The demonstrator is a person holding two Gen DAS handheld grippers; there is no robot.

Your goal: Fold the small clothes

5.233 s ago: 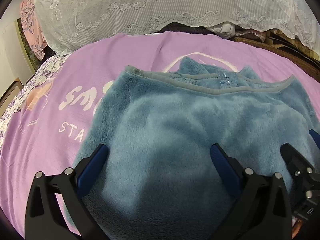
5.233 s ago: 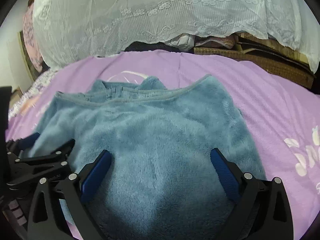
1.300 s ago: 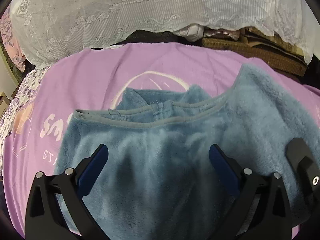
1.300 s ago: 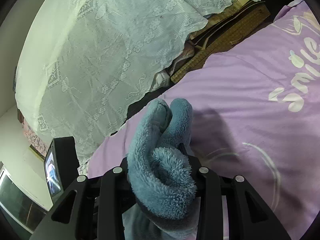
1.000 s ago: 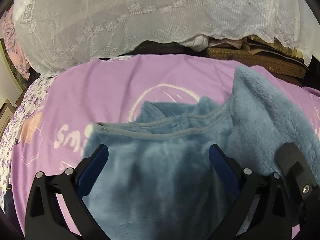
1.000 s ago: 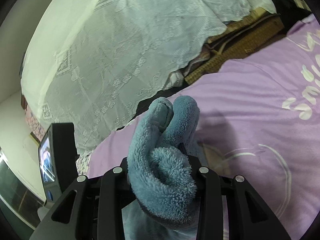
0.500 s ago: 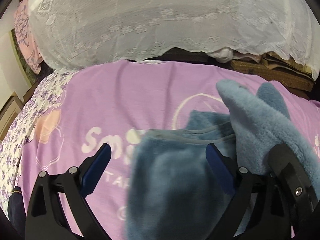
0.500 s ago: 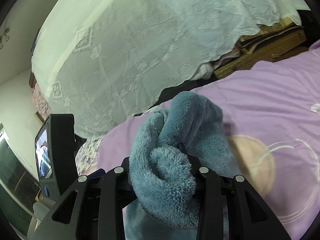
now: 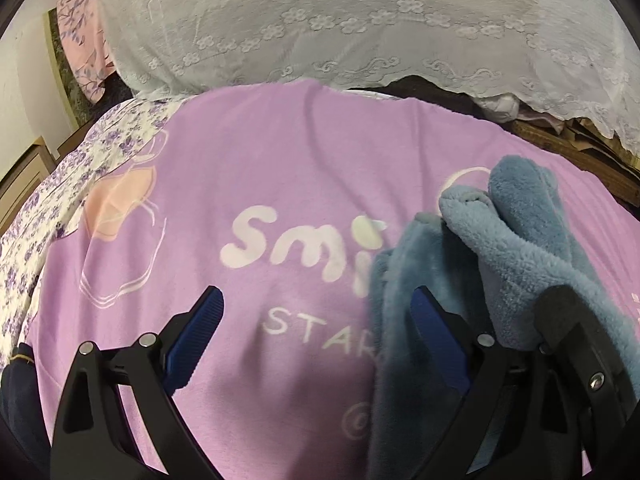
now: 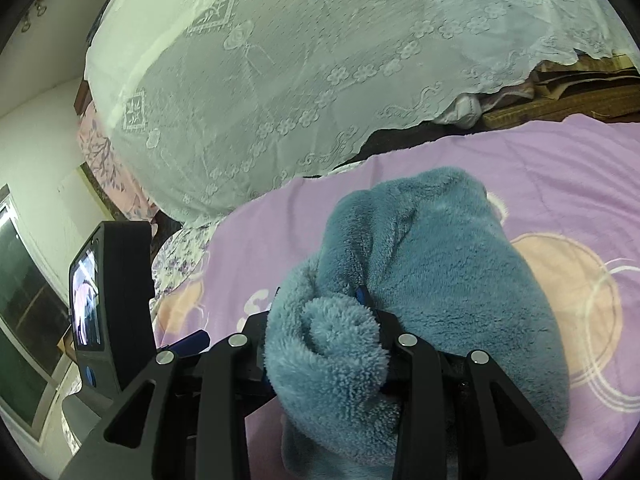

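Observation:
A blue fleece garment (image 10: 432, 280) is bunched thickly in my right gripper (image 10: 328, 332), which is shut on it; the fleece hides the fingertips. From the left wrist view the same fleece (image 9: 520, 240) is lifted at the right, draped over the right gripper (image 9: 568, 344), with more of it hanging just outside my right-hand finger (image 9: 436, 320). My left gripper (image 9: 316, 304) is open above the purple blanket (image 9: 280, 168), with only the blanket's printed letters between its blue pads.
White lace fabric (image 9: 360, 20) covers a heap along the bed's far side. A floral sheet (image 9: 60, 184) lies at the left edge. Woven mats (image 10: 560, 104) sit at the back right. The left gripper's body with a small screen (image 10: 108, 292) stands close on the left.
Both grippers have moved left across the bed. The right one carried the gripped fleece over with it. The left jaws, earlier over fleece, now stand over bare purple blanket.

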